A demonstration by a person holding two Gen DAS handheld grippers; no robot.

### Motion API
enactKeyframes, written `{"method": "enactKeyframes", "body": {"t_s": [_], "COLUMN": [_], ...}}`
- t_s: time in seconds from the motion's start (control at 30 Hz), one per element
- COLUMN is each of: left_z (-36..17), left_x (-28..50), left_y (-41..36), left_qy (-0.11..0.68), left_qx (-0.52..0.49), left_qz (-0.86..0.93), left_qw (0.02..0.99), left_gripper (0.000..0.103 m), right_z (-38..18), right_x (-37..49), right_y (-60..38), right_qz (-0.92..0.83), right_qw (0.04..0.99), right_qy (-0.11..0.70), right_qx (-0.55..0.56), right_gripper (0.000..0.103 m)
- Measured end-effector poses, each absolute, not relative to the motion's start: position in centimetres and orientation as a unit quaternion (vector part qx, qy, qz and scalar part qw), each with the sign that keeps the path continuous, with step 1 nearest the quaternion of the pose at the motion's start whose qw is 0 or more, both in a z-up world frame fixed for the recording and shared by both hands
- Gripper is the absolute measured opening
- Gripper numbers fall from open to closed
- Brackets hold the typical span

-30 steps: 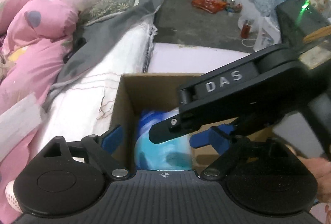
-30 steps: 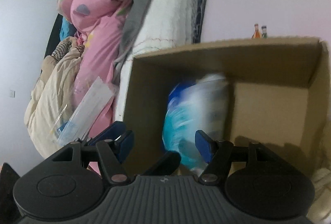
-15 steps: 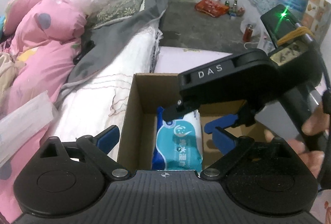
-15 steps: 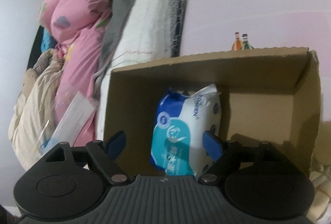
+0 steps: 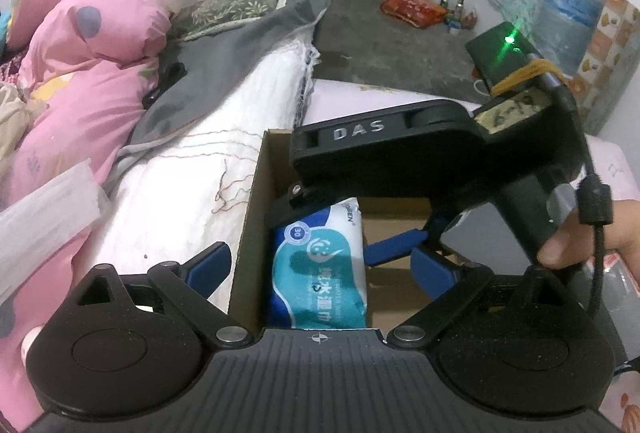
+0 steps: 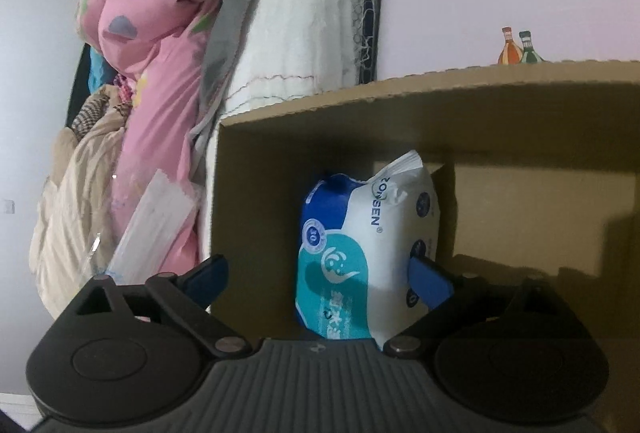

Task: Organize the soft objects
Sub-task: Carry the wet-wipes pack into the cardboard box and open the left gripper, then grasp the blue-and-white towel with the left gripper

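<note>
The blue and white wipes pack (image 6: 360,253) sits inside the cardboard box (image 6: 520,121), low in the middle of the frame. The right gripper (image 6: 320,273) is spread wide, holding nothing. The left gripper (image 5: 320,265) is wide too, above the box (image 5: 250,233) beside the pink blanket (image 5: 92,45).

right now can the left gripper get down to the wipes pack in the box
Probably not cleanly. The left gripper is open and aimed at the wipes pack in the cardboard box, but the right gripper hangs across the box opening just above the pack, blocking a straight approach.
</note>
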State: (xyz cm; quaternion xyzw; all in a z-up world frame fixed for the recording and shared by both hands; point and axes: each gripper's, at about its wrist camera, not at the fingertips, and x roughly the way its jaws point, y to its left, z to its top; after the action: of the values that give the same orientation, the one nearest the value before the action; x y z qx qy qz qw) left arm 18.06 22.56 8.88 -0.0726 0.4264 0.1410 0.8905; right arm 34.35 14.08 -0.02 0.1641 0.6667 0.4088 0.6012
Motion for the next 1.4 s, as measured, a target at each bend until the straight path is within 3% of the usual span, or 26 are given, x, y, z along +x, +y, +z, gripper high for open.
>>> {"method": "enactKeyframes", "body": {"t_s": [0.23, 0.43, 0.63, 0.9, 0.97, 1.07, 1.13, 1.23, 1.4], "left_z": [10.9, 13.5, 15.3, 13.4, 12.1, 10.2, 9.2, 7.4, 5.3], "left_x": [15.9, 12.2, 8.5, 5.7, 5.5, 6.0, 6.8, 8.4, 10.9], "left_y": [21.0, 15.9, 10.7, 3.2, 1.2, -1.1, -2.3, -3.9, -4.9], "left_qy": [0.381, 0.321, 0.283, 0.296, 0.302, 0.310, 0.319, 0.338, 0.368], "left_qx": [-0.098, -0.074, -0.057, 0.005, 0.024, 0.044, 0.058, 0.085, 0.101], "left_qz": [0.106, 0.041, -0.024, -0.053, -0.061, -0.072, -0.067, -0.044, -0.032], "left_qw": [0.913, 0.943, 0.957, 0.954, 0.951, 0.947, 0.944, 0.936, 0.924], "left_gripper": [0.099, 0.100, 0.101, 0.099, 0.098, 0.092, 0.078, 0.066, 0.063], "right_z": [6.5, 14.8, 18.5, 12.2, 9.6, 5.8, 3.7, 1.7, -0.2], "right_x": [33.3, 28.2, 22.2, 16.6, 16.1, 15.9, 16.2, 16.6, 17.6], "right_y": [8.5, -2.0, -12.7, -22.1, -23.3, -24.4, -24.9, -25.8, -27.3], "right_qz": [0.447, 0.485, 0.485, 0.452, 0.446, 0.442, 0.437, 0.430, 0.426], "right_qw": [0.639, 0.709, 0.757, 0.777, 0.772, 0.757, 0.751, 0.744, 0.735], "right_qy": [0.601, 0.488, 0.411, 0.381, 0.387, 0.402, 0.405, 0.402, 0.387], "right_qx": [0.174, 0.150, 0.148, 0.218, 0.237, 0.265, 0.285, 0.317, 0.358], "right_gripper": [0.082, 0.083, 0.083, 0.080, 0.070, 0.062, 0.061, 0.061, 0.061]}}
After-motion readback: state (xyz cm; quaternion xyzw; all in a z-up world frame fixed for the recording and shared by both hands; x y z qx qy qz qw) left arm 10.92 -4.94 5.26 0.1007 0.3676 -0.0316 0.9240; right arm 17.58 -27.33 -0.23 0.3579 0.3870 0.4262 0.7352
